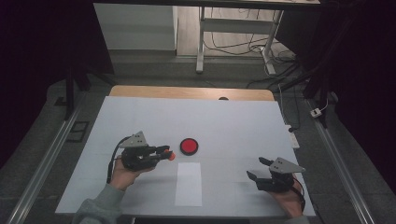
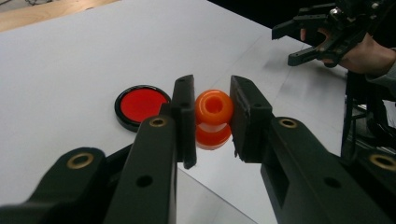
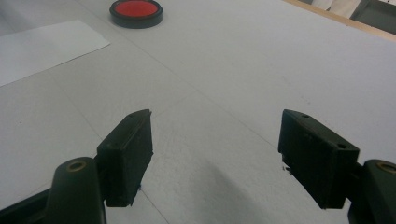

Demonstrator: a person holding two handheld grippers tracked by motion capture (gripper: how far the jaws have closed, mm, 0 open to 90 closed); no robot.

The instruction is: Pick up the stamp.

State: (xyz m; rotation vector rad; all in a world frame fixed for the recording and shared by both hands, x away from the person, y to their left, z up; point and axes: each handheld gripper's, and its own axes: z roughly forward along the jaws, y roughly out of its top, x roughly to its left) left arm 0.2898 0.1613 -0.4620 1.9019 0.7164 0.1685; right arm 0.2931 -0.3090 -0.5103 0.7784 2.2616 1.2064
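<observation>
An orange spool (image 2: 213, 119) was pinched between the left gripper's (image 2: 211, 122) fingers, just beside the red disc (image 2: 141, 105); the right gripper's (image 3: 215, 158) fingers were spread; slippage was judged possible on its rounded sides.

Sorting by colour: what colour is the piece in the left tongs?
Orange, clearest in the left gripper view.

Looks like a lab setup to me: white-covered table (image 1: 224, 121), metal rails (image 1: 42, 168) on the grey floor, cables (image 1: 233, 46) trailing under a desk frame (image 1: 201, 42) behind.
</observation>
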